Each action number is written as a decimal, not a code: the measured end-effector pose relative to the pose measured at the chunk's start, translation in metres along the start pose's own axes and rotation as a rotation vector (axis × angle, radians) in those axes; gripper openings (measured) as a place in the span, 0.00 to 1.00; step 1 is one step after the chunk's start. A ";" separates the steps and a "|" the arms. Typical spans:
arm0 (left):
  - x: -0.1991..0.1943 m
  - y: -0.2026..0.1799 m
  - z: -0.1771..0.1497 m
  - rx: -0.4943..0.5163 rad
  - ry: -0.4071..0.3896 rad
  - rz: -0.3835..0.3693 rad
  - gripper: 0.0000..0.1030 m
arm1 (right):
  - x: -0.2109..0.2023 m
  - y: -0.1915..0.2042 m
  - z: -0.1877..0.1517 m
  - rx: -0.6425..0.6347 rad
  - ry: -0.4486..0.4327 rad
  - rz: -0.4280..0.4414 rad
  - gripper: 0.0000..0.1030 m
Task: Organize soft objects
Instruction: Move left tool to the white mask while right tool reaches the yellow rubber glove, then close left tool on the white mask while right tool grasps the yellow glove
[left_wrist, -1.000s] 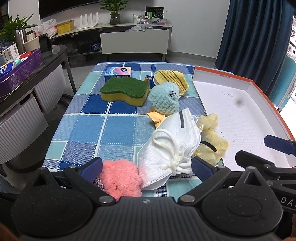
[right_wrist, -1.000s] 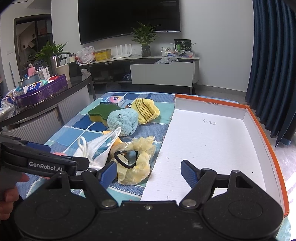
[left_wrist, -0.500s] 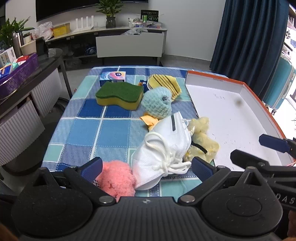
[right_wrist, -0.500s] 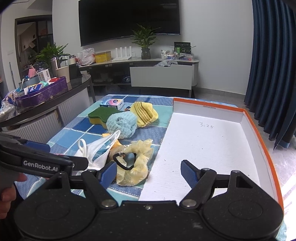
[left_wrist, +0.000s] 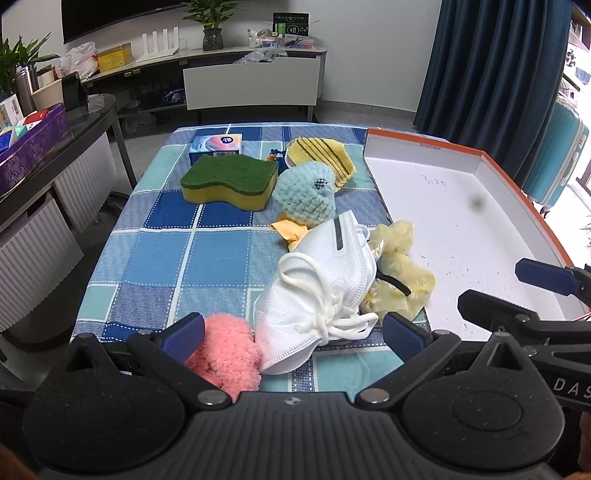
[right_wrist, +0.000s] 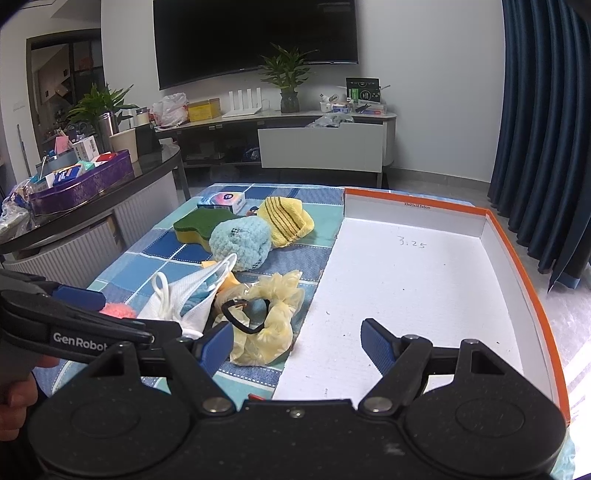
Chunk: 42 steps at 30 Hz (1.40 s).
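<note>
Both tools released, holding nothing: left tool (left_wrist: 293, 330) at the tabletop's (left_wrist: 218, 254) near edge over the mask (left_wrist: 321, 280) and pink puff (left_wrist: 225, 354); right tool (right_wrist: 297, 341) over the tray's (right_wrist: 517, 236) near edge. Scrunchie (right_wrist: 269, 317) just beside; sponge (left_wrist: 229, 181) farther back.

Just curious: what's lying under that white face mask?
The white face mask overlaps a pale yellow scrunchie and an orange scrap beside the blue fuzzy ball. Anything directly beneath is hidden.
</note>
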<state>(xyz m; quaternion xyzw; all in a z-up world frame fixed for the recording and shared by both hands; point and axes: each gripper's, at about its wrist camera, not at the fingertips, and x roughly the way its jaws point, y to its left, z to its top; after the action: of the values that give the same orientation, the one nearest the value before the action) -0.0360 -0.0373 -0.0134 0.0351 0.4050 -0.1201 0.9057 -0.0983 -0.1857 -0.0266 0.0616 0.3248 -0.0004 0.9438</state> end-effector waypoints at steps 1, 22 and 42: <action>0.000 0.000 0.000 0.000 0.002 0.000 1.00 | 0.000 0.000 0.000 -0.008 -0.012 -0.005 0.87; 0.008 -0.002 -0.002 0.029 -0.004 0.009 1.00 | 0.001 -0.001 -0.002 -0.011 -0.019 -0.005 0.87; 0.034 0.024 0.008 -0.007 -0.015 -0.101 0.66 | 0.033 0.010 0.005 -0.029 0.053 0.054 0.87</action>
<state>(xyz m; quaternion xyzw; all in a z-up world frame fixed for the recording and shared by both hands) -0.0017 -0.0217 -0.0342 0.0106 0.4000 -0.1645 0.9016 -0.0684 -0.1754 -0.0418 0.0565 0.3479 0.0314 0.9353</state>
